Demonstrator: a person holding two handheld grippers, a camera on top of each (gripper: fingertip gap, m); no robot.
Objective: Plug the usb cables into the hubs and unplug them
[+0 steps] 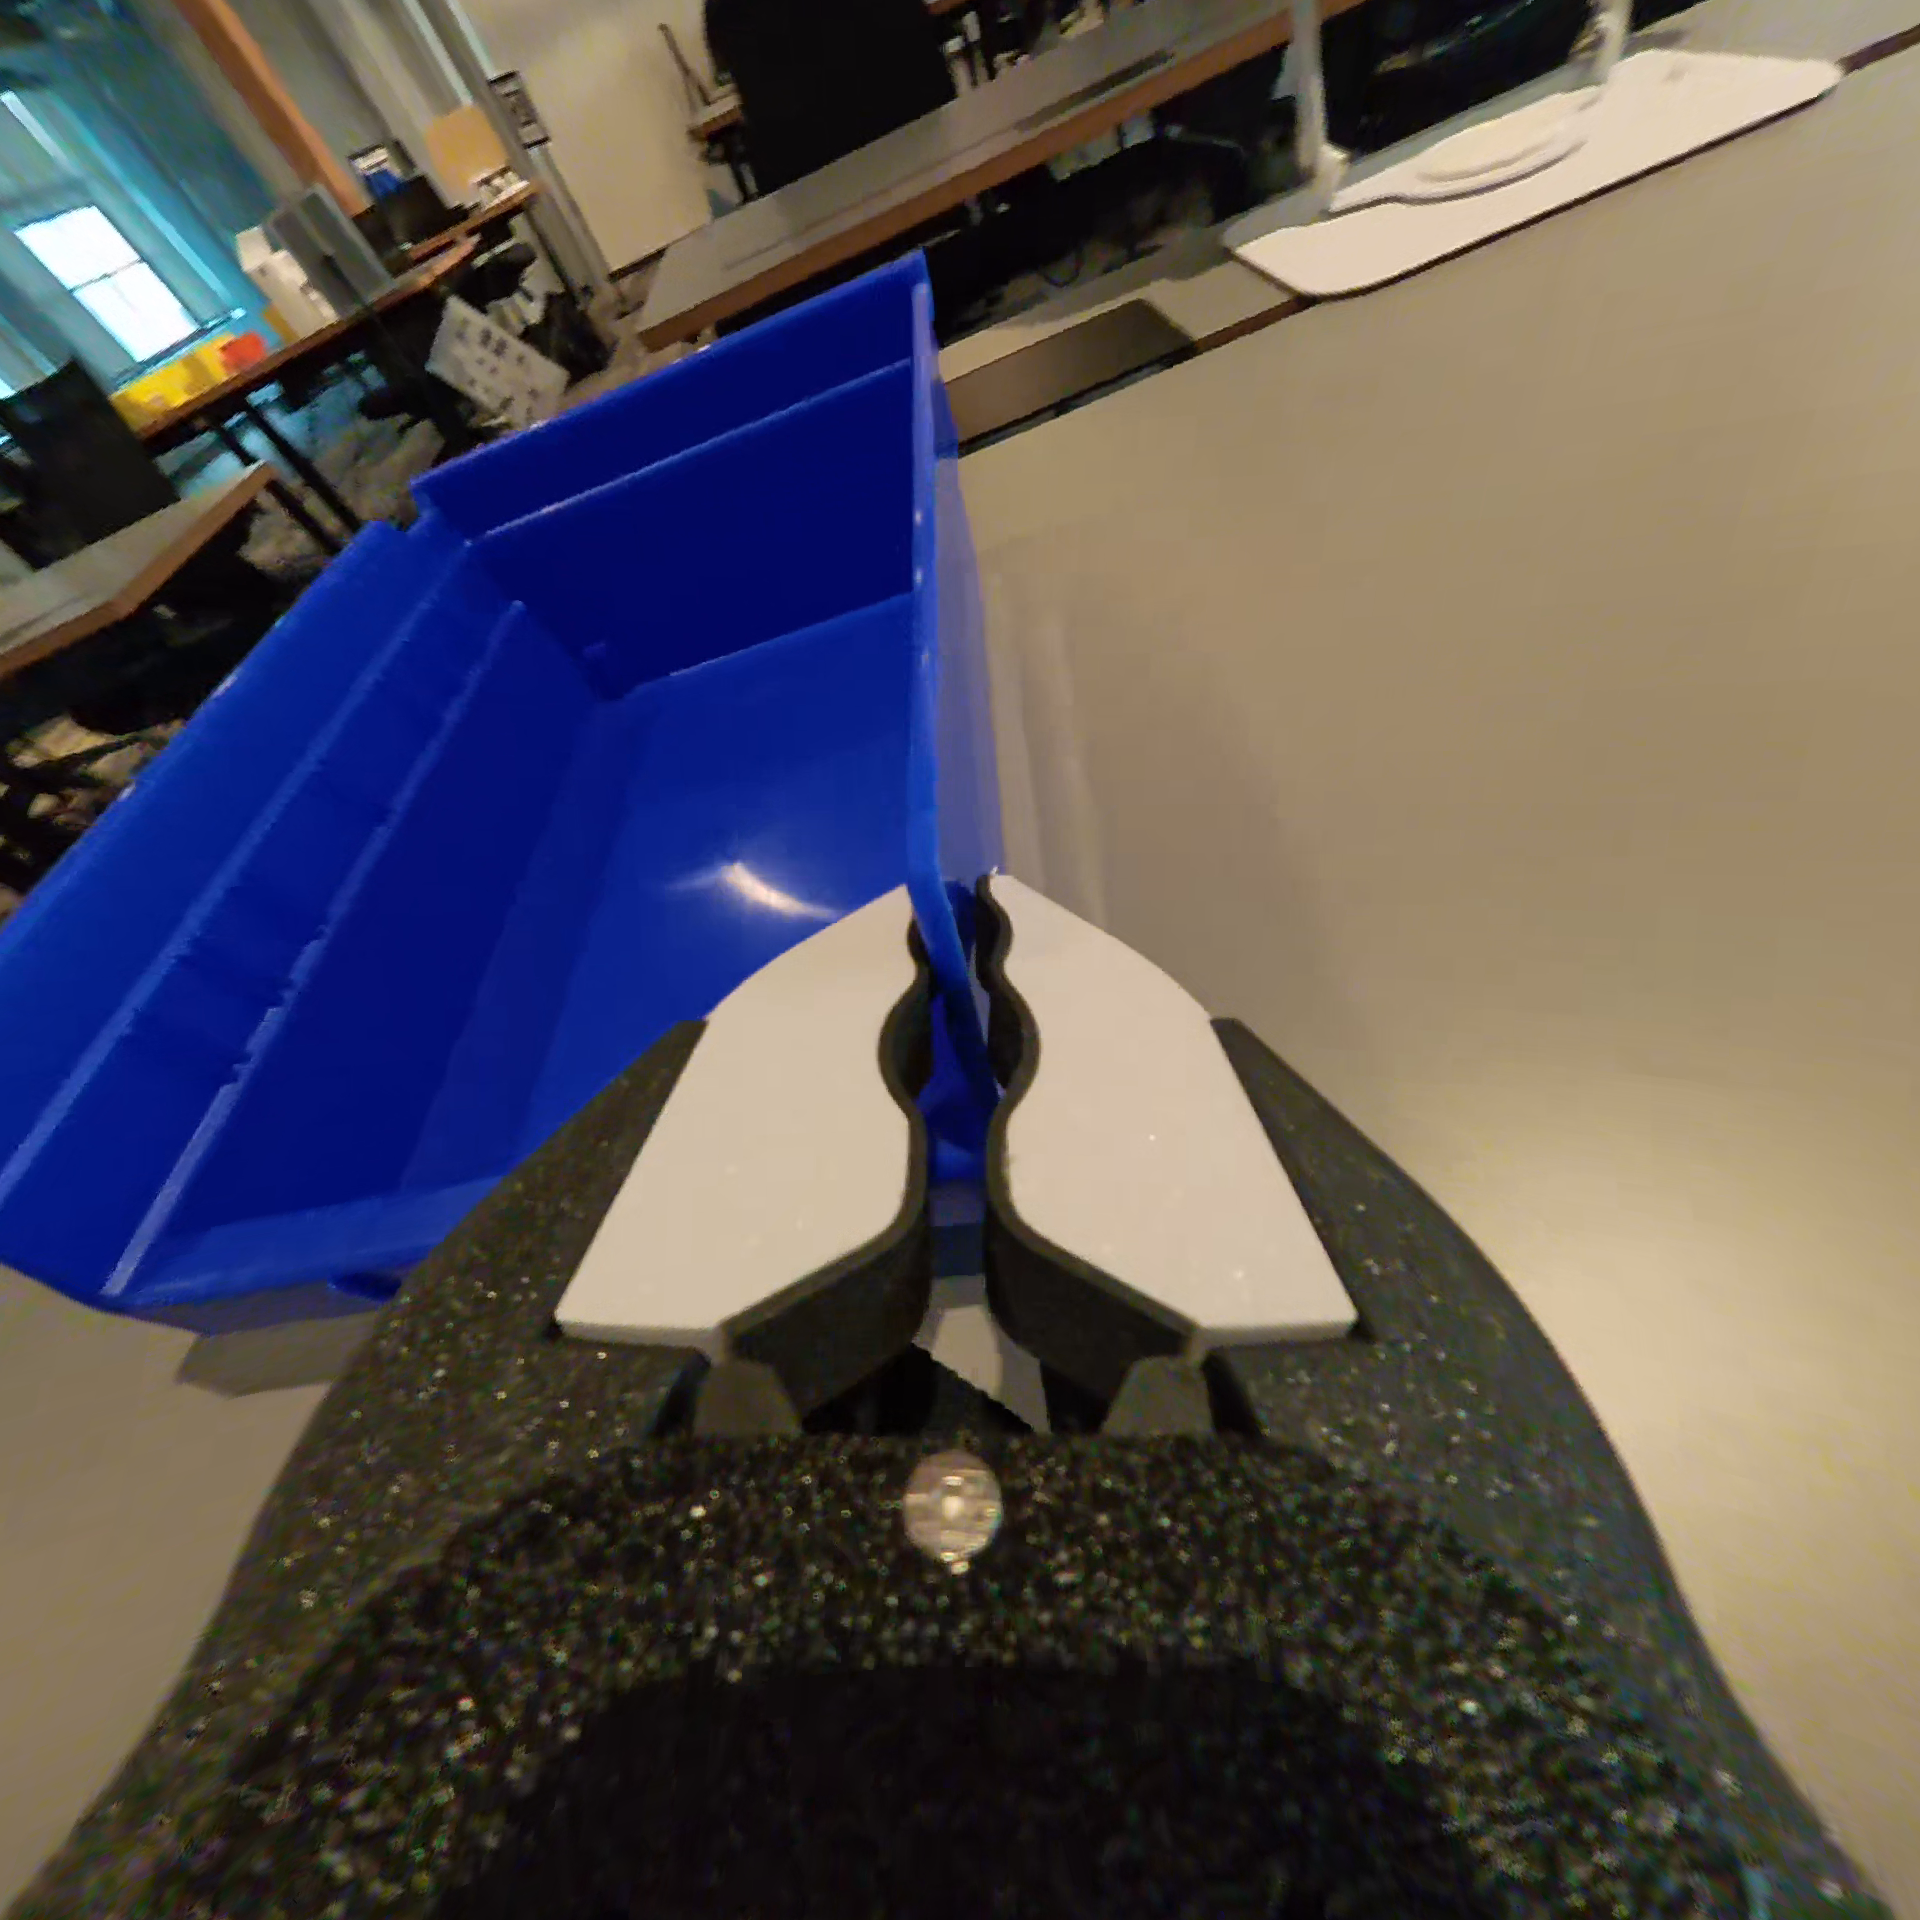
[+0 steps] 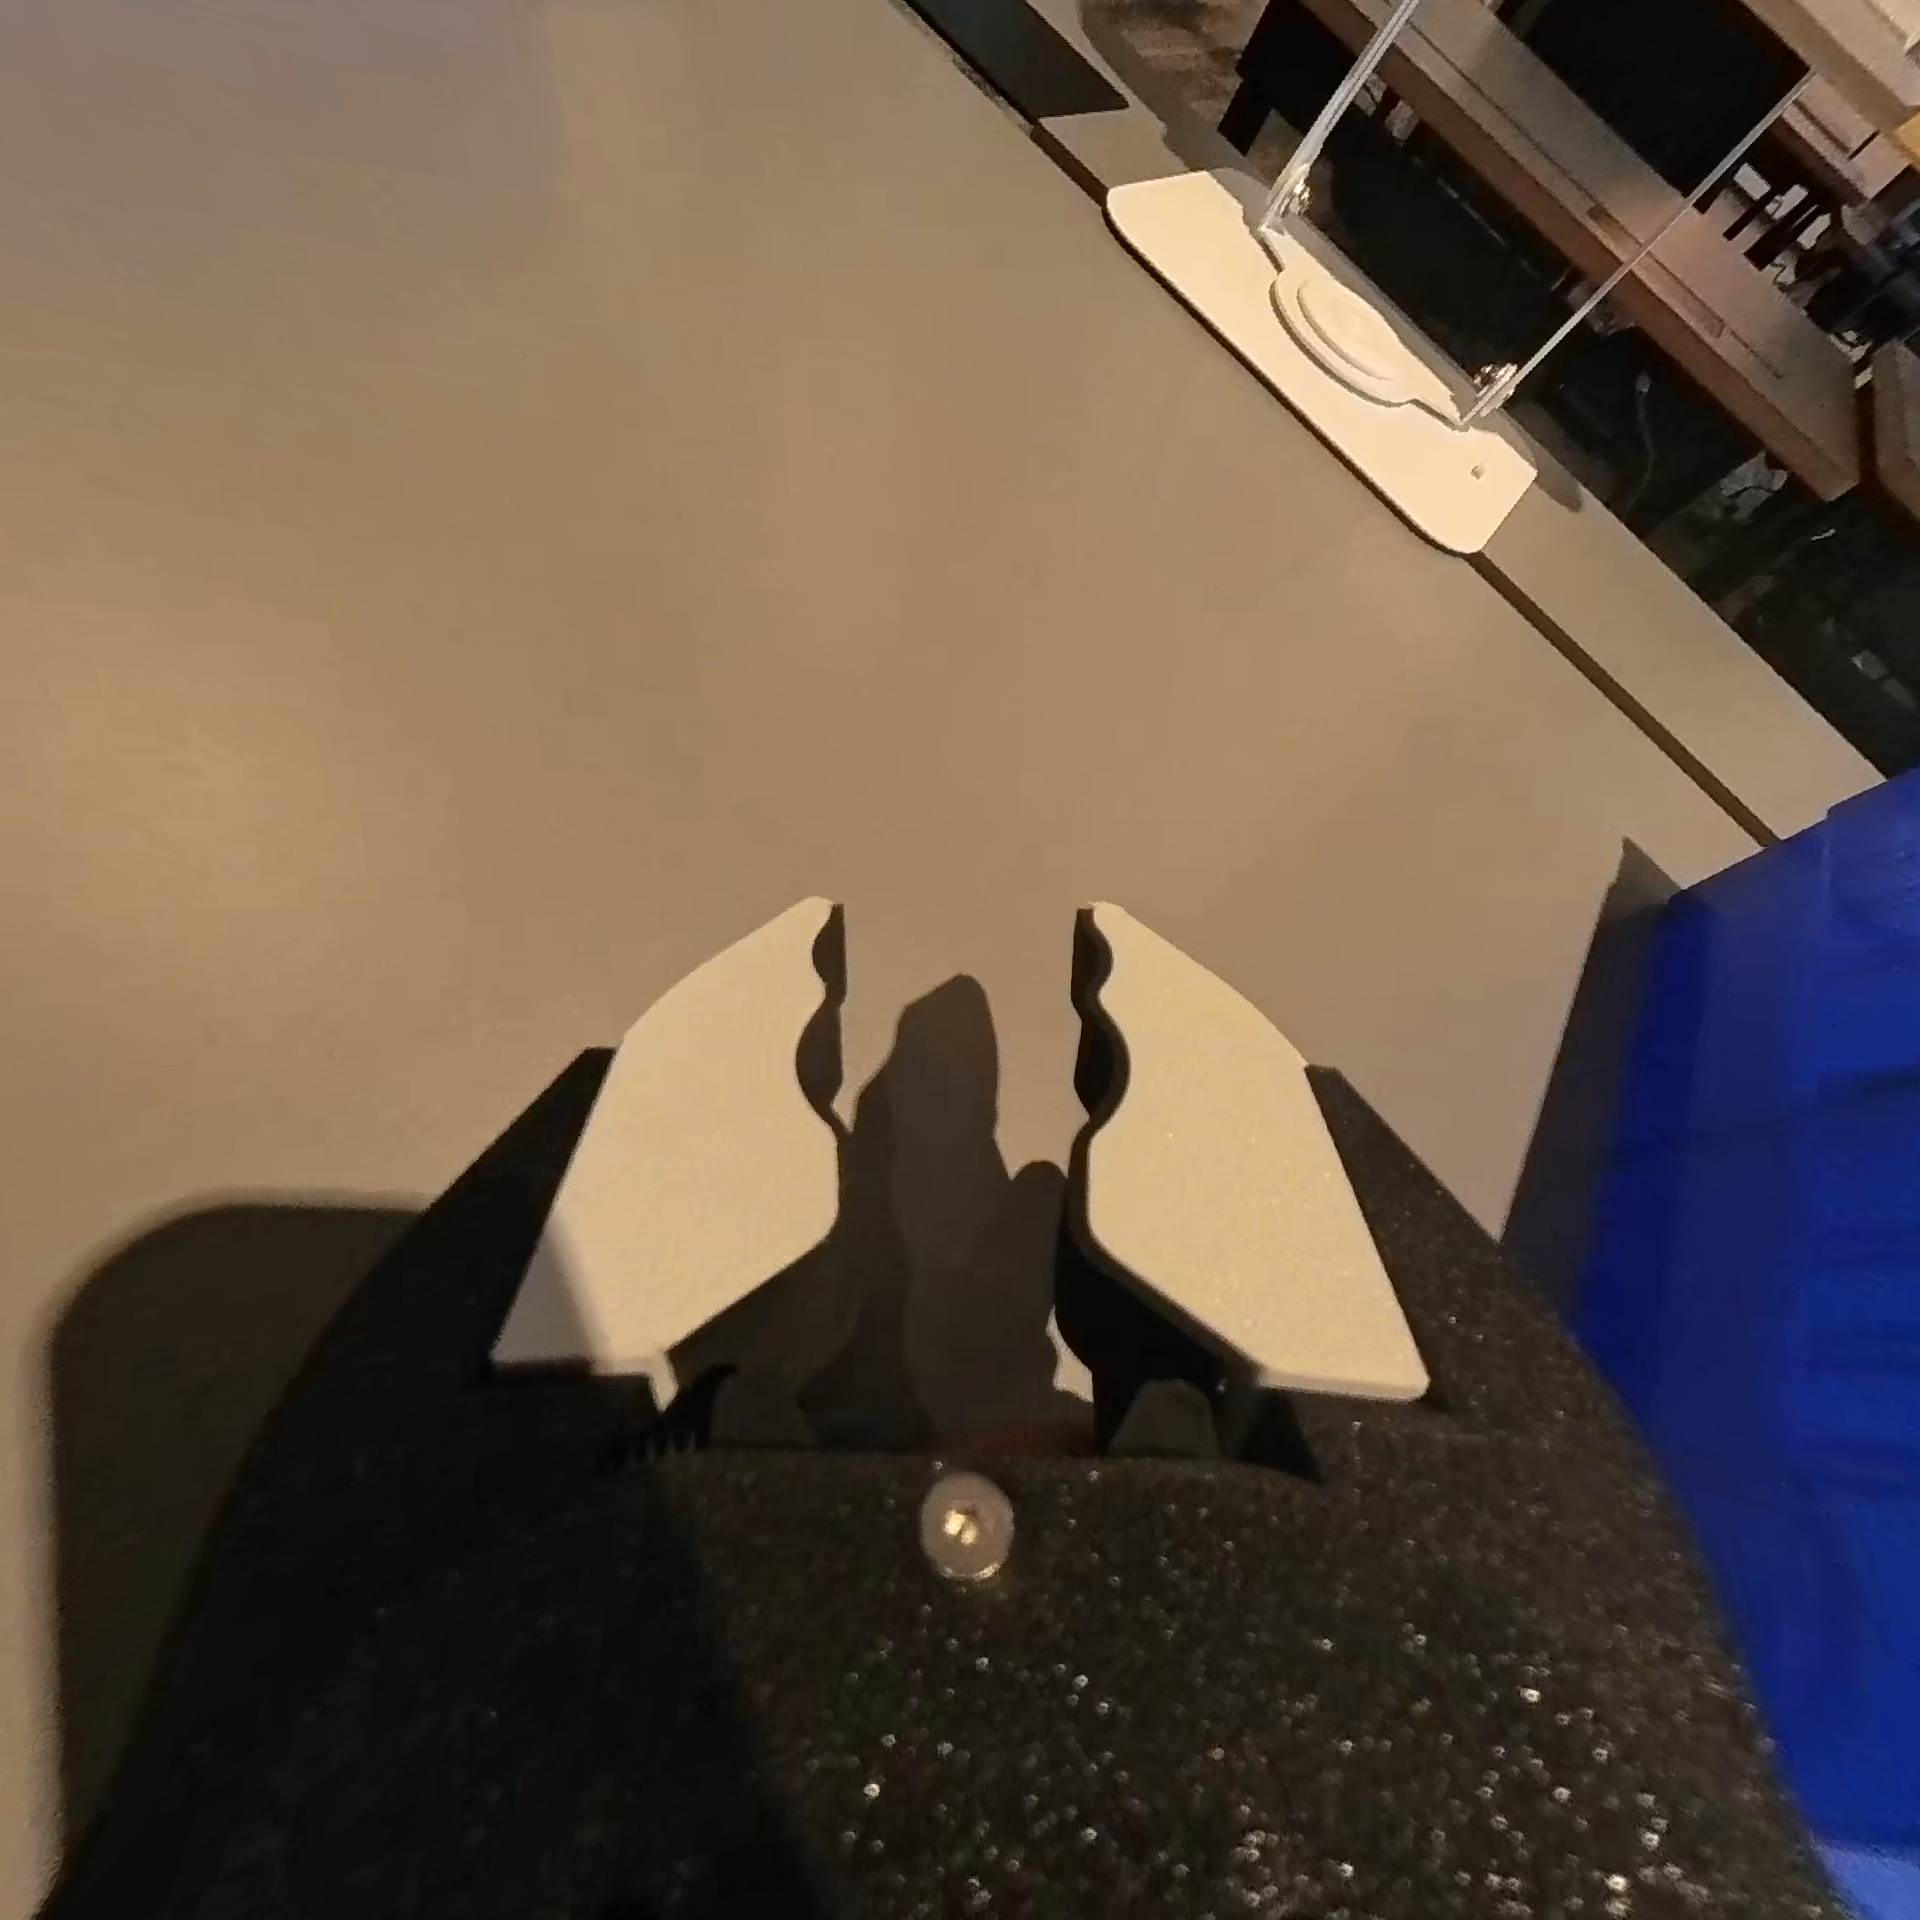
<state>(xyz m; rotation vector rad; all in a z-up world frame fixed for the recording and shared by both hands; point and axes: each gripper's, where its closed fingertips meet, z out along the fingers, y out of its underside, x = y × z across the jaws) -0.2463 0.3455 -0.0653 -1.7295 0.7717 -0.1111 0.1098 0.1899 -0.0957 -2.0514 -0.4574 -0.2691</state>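
Observation:
An empty blue plastic bin (image 1: 540, 790) lies tilted on the grey table (image 1: 1455, 727) in the left wrist view. My left gripper (image 1: 951, 914) is shut on the bin's right side wall (image 1: 940, 623), with the thin rim pinched between the two pads. My right gripper (image 2: 958, 914) is open and empty above the bare table (image 2: 520, 520); only its shadow lies between the fingers. The blue bin (image 2: 1766, 1143) also shows at the right edge of the right wrist view. No USB cable or hub is in view.
A white flat base with a clear acrylic stand (image 2: 1340, 332) sits at the table's far edge, and also shows in the left wrist view (image 1: 1507, 156). Beyond the table edge (image 2: 1621, 665) are other desks and chairs (image 1: 312, 343). Tip to tip, the grippers are about 40 cm apart.

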